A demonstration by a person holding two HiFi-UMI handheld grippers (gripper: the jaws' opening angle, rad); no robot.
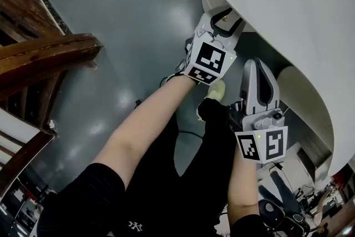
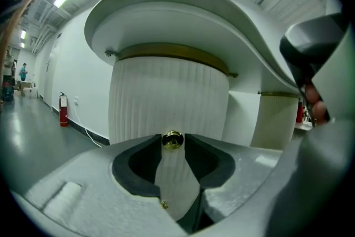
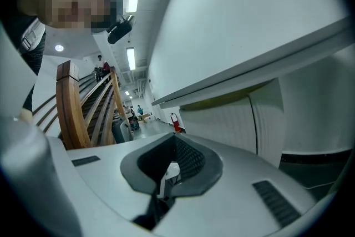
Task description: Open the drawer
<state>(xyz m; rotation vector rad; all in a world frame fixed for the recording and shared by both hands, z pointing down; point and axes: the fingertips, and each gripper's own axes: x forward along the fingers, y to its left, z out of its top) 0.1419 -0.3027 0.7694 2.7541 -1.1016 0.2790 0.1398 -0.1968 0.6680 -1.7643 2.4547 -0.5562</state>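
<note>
At the parted left claw (image 2: 172, 136), gold knob (image 2: 172, 142); drawer edges indiscernible

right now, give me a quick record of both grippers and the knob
left gripper: open, jaws apart
between its jaws: gold knob, at the tips, not pinched
knob sits on: fluted white front
right gripper: shut, nothing held
floor: grey, glossy

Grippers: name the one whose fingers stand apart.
The left gripper: its fingers stand apart, framing a round gold knob; the right gripper's fingers are closed together.
</note>
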